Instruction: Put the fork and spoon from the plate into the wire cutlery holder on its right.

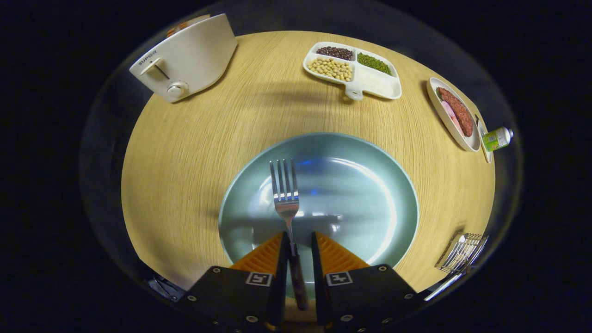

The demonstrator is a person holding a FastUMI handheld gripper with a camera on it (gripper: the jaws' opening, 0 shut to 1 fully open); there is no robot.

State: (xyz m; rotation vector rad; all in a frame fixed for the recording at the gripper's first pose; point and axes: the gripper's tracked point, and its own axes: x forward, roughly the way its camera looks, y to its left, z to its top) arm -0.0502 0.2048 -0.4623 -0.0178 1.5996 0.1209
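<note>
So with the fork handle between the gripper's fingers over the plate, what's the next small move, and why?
Probably close fully on the fork: the gripper brackets its handle with a slight gap on the right side. Then lift it off the plate toward the wire cutlery holder, right.

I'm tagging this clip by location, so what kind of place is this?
Probably a staged dining or kitchen table: a toaster, a divided dish of beans and a plate on wood. The gripper has its fingers around a fork.

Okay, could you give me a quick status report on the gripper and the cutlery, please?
Hand-held gripper straddling fork handle over plate; grip unconfirmed. Wire cutlery holder to the right, a utensil handle already leaning there. Path clear.
</note>
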